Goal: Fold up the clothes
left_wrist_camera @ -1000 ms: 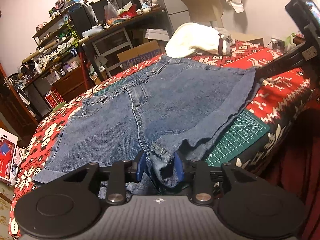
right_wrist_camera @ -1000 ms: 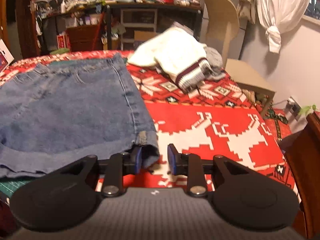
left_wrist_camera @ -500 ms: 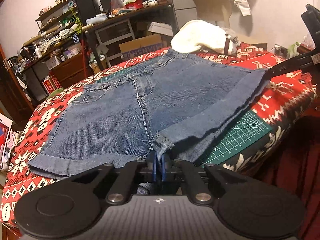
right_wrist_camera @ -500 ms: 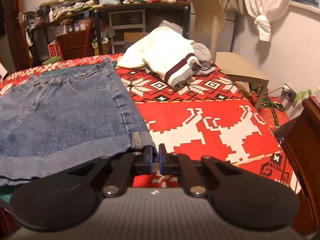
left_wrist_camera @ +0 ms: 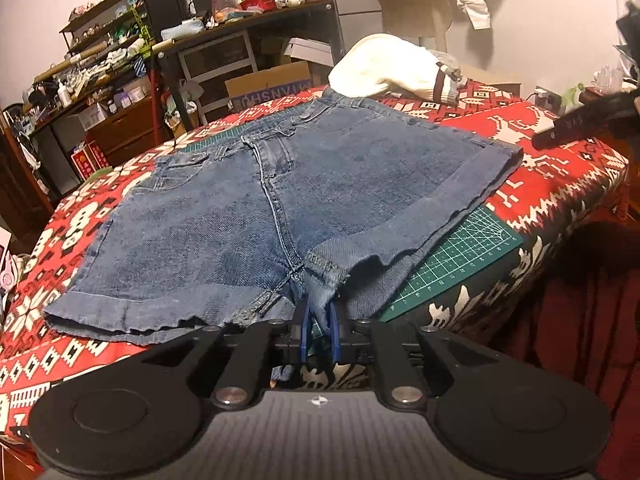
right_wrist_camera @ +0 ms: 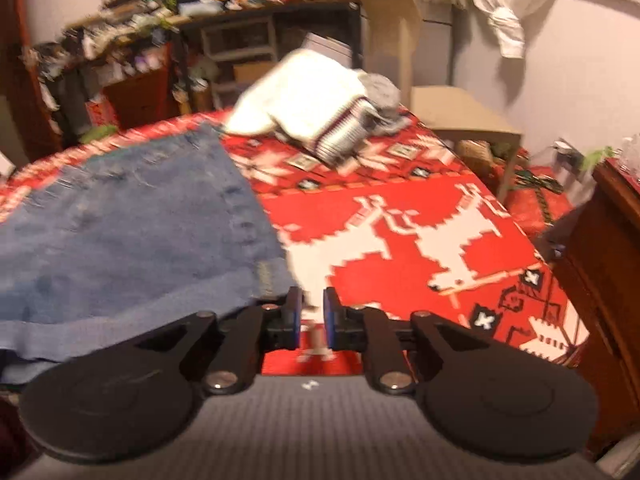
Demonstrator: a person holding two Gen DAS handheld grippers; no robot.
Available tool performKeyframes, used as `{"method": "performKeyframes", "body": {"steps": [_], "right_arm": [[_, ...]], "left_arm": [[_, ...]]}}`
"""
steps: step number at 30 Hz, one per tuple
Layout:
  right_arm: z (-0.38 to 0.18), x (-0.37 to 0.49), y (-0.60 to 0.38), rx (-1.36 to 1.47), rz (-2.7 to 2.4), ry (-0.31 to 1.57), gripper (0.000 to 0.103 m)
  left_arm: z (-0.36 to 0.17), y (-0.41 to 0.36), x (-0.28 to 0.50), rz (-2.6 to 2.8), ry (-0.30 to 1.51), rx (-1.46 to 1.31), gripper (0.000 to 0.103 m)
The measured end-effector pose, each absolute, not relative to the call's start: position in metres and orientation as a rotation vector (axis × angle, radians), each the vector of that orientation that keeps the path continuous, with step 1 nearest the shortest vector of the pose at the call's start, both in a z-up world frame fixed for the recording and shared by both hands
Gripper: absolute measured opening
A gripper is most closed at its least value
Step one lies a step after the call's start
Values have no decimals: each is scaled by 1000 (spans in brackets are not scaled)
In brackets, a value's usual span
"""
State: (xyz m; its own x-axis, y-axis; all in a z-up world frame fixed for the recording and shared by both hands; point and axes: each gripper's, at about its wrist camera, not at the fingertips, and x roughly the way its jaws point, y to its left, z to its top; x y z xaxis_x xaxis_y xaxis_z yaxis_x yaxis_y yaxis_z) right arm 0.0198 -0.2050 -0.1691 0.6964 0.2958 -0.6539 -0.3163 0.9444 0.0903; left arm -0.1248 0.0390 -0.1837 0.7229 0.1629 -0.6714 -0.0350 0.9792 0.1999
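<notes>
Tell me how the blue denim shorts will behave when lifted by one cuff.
The blue denim shorts would probably flop: their near hem ripples and sags over the green cutting mat. They are likely heavyish for their size, given thick seams and rolled cuffs. The coarse weave should resist slipping.

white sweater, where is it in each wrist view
Left wrist view: the white sweater lies top centre-right, on the red patterned cloth beyond the denim shorts.
Right wrist view: blurred, the sweater sits upper centre, right of the shorts.
Shared landmark: the beige chair behind it.
</notes>
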Motion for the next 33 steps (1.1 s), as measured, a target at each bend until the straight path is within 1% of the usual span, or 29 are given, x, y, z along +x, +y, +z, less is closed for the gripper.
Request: {"method": "performKeyframes", "body": {"steps": [3, 7, 14, 23, 24, 27, 29, 32, 33], "right_arm": [[-159, 6, -191, -41, 416, 711, 16], [-157, -6, -168, -2, 519, 749, 18], [-174, -25, -124, -125, 586, 753, 18], [-190, -48, -82, -510, 663, 679, 18], [-189, -49, -82, -514, 668, 678, 18], [-184, -46, -87, -470, 678, 694, 18], [-181, -39, -97, -357, 669, 742, 18], [-183, -21, -122, -14, 653, 859, 18], [-184, -16, -131, 115, 644, 897, 21]], "left_arm": [[-179, 35, -130, 110, 730, 207, 12], [-172, 33, -130, 115, 701, 216, 12], [-170, 28, -120, 109, 671, 259, 12], [-171, 27, -110, 100, 679, 279, 12], [-171, 27, -110, 100, 681, 278, 12], [-172, 26, -110, 96, 682, 280, 12], [-174, 25, -111, 94, 685, 281, 12], [-177, 24, -111, 87, 693, 276, 13], [-178, 23, -111, 84, 695, 274, 13]]}}
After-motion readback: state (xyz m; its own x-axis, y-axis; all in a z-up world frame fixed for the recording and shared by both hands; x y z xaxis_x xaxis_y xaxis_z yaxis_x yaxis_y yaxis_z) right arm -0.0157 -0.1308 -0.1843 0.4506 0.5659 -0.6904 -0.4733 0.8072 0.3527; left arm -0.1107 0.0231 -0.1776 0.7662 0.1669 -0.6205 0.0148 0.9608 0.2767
